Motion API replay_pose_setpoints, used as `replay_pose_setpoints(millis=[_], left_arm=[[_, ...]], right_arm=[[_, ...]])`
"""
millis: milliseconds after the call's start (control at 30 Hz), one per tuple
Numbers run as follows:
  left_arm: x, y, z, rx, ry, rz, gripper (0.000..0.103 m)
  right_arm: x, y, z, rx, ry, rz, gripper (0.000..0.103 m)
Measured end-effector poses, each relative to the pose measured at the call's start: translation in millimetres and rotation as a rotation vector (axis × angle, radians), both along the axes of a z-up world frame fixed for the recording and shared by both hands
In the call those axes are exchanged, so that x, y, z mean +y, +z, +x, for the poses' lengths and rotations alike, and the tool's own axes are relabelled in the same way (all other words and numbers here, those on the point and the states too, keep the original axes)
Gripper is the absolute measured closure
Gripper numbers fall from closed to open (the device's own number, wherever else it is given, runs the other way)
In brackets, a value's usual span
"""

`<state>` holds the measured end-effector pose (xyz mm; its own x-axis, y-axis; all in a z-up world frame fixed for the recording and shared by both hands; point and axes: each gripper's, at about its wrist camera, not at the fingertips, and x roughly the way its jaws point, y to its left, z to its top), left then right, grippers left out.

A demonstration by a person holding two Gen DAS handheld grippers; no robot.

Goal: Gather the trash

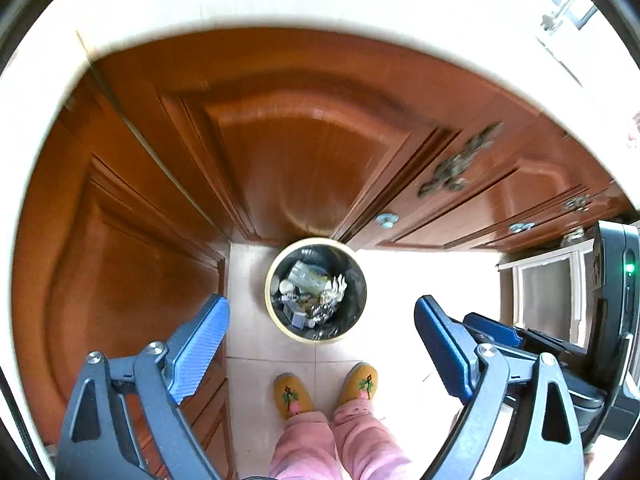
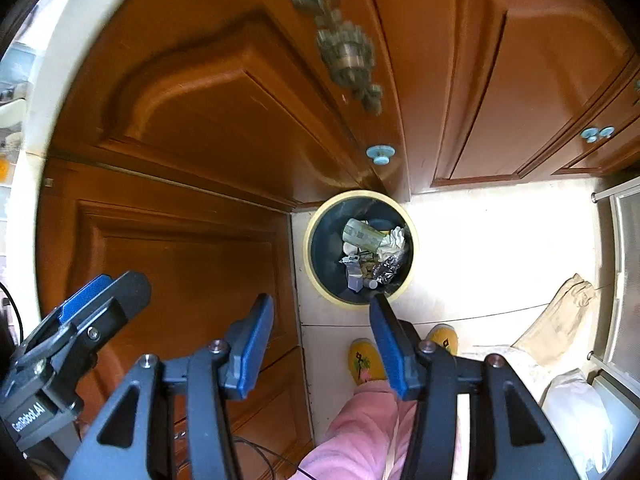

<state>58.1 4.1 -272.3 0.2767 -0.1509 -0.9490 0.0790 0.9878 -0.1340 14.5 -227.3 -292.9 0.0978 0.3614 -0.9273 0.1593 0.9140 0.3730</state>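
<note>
Left gripper (image 1: 322,334) jaws wide, empty; right gripper (image 2: 322,328) jaws part-open, empty.

A home kitchen corner. Carved wooden cabinet doors (image 1: 304,148) with ornate metal handles (image 1: 460,164) stand under a pale countertop (image 1: 280,4). Slippered feet (image 1: 288,394) rest on floor tiles (image 1: 420,276) beside a small waste bin (image 1: 276,322).
</note>
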Motion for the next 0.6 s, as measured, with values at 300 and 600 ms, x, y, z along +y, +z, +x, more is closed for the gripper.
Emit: replay_pose_setpoints(millis=[300, 600], left_arm=[[4.6, 118.9, -7.4, -0.154, 0.024, 0.016, 0.007], [14.5, 224.3, -17.0, -0.301, 0.075, 0.046, 0.007]], right_arm=[[-3.1, 123.4, -3.4, -0.16, 0.006, -0.013, 0.047], [-1.8, 224.4, 1.5, -0.334, 0.003, -0.02, 0.045]])
